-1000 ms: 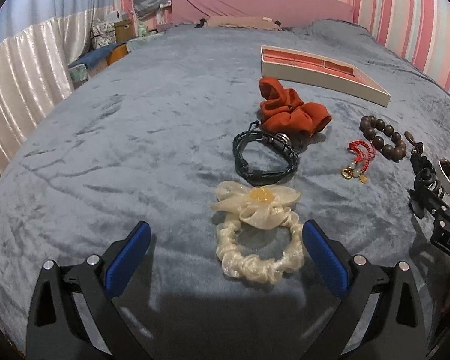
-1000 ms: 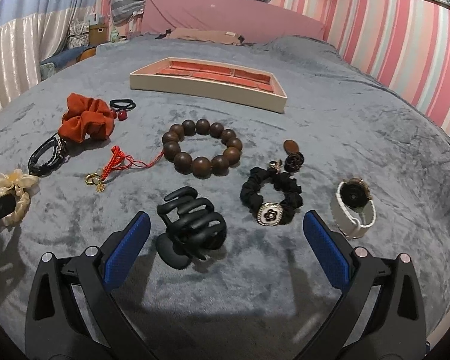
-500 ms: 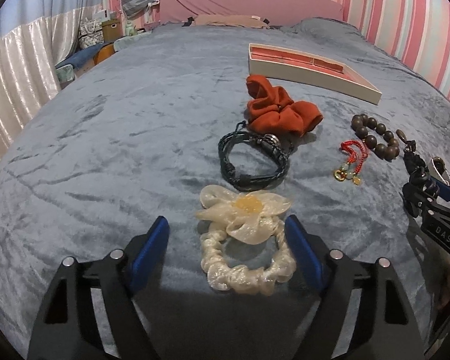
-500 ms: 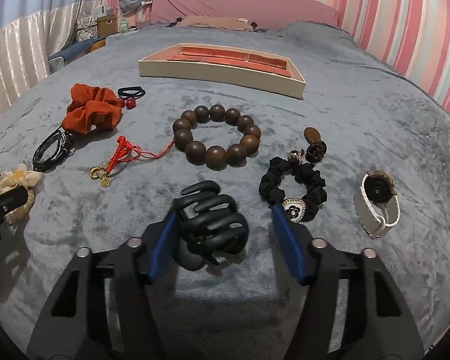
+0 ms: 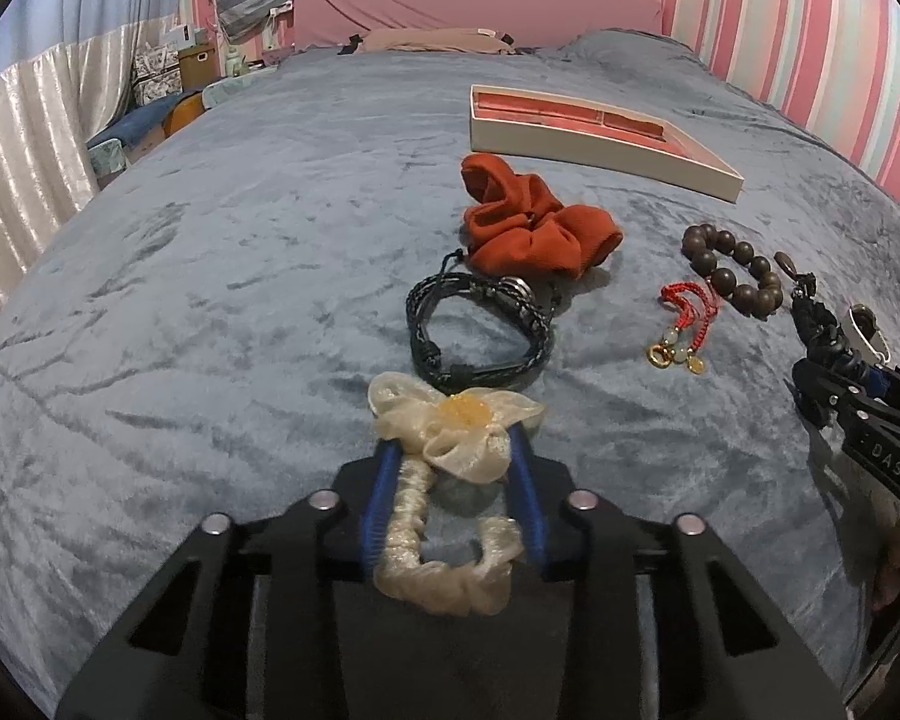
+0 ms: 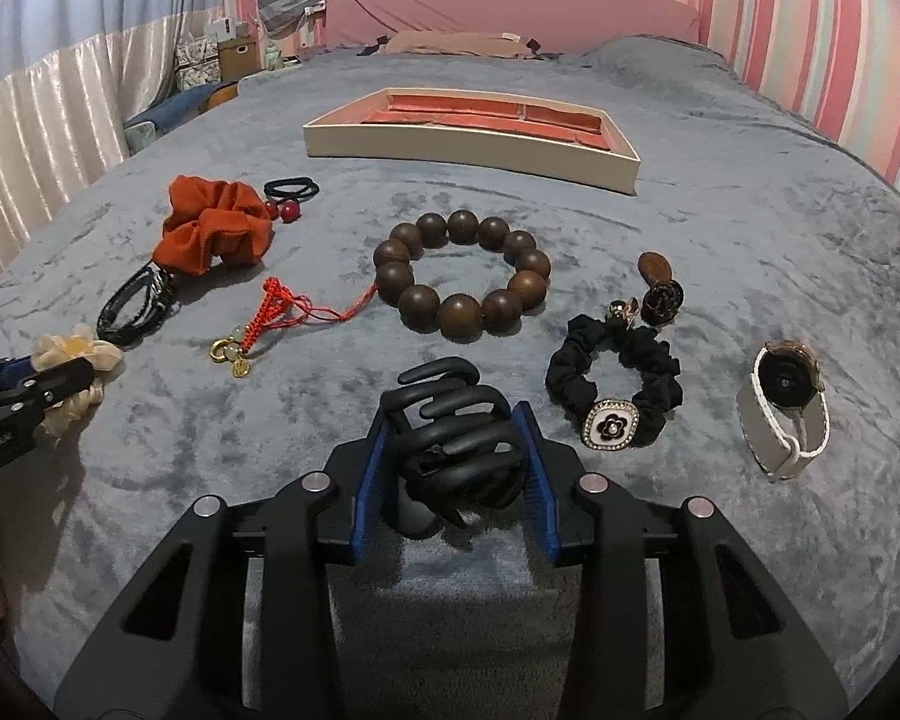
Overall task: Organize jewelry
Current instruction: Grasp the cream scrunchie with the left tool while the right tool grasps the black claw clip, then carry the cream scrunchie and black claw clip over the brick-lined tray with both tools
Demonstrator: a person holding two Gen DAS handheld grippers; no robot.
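On the grey bedspread, my left gripper (image 5: 455, 447) is closing on a cream scrunchie with a flower (image 5: 444, 582). Both blue pads press its sides and the loop is squeezed narrow. My right gripper (image 6: 453, 414) is closing around a black claw clip (image 6: 456, 438), which sits between the pads and touches both. A cream tray with red compartments (image 6: 468, 147) lies further back on the bed, with nothing showing in it. Each gripper shows at the edge of the other's view.
Between the grippers and the tray lie an orange scrunchie (image 5: 528, 228), a black braided bracelet (image 5: 480, 330), a red cord charm (image 6: 270, 312) and a wooden bead bracelet (image 6: 462, 276). A black scrunchie (image 6: 618, 384) and a watch (image 6: 786, 408) lie to the right.
Both grippers went from wide open to closed in on their items: the left on the cream scrunchie, which is now squeezed, the right on the claw clip. Neither hand travelled much.
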